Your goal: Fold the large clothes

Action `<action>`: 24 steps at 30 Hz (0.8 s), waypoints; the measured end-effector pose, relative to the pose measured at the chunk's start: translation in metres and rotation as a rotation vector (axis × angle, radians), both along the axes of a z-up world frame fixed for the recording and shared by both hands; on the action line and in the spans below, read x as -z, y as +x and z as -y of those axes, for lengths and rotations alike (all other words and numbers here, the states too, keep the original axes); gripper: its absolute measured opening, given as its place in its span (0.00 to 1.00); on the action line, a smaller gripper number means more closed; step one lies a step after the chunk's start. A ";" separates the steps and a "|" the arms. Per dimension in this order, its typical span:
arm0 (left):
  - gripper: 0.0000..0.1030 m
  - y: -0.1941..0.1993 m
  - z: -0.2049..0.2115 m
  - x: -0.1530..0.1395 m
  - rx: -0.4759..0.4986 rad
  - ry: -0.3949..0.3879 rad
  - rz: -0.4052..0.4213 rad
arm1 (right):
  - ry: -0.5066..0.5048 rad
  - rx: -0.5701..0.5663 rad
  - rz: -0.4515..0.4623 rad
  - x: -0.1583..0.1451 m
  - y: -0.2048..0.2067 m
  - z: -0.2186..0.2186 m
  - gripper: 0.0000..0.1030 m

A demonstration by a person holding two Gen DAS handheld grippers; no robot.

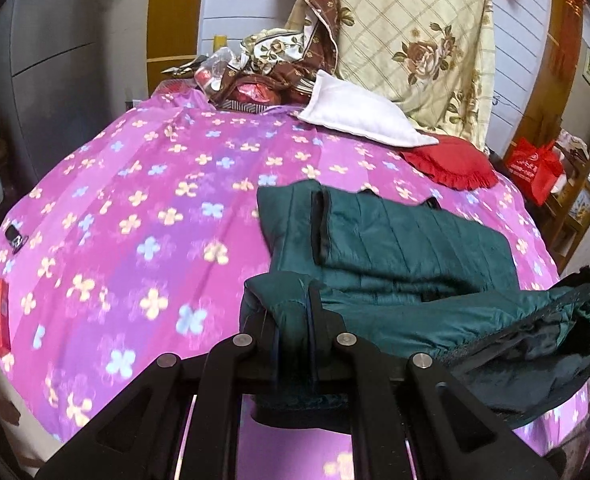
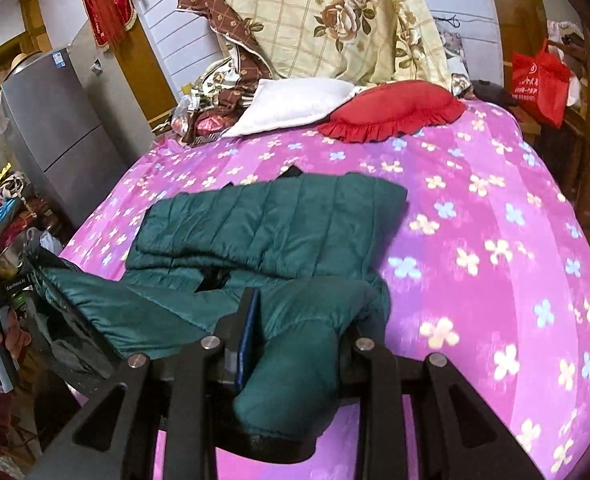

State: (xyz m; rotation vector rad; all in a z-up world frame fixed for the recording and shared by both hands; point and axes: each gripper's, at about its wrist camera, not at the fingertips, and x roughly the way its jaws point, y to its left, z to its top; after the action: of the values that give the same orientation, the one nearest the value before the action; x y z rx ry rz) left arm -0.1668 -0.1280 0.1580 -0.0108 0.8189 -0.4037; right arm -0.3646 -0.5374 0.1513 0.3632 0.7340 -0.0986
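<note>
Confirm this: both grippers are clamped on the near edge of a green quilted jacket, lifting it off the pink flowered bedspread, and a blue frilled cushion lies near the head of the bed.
Wrong in one respect: the frilled cushion is red, not blue, as the right wrist view shows. The rest holds: the left gripper and right gripper are each clamped on the green quilted jacket above the pink flowered bedspread.

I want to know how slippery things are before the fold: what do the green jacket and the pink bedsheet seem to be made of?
The green jacket looks like padded synthetic shell, perhaps nylon or polyester: stitched quilted channels, puffy bulk, slight sheen. The pink bedsheet looks like thin woven printed cloth, matte, with flat flower print; the fibre cannot be told.
</note>
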 end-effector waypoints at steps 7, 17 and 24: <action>0.00 0.036 0.023 -0.003 -0.041 0.017 0.020 | -0.013 0.049 -0.021 0.003 0.036 0.019 0.29; 0.00 0.108 0.065 0.001 -0.119 0.068 0.056 | -0.026 0.120 -0.030 0.006 0.109 0.061 0.29; 0.00 0.145 0.087 0.036 -0.181 0.101 0.029 | -0.036 0.154 -0.074 0.025 0.164 0.076 0.29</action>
State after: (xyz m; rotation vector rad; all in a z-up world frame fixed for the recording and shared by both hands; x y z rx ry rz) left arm -0.0215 -0.2147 0.1221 0.0145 0.8016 -0.1914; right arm -0.2003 -0.6137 0.1259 0.3830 0.7760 -0.2715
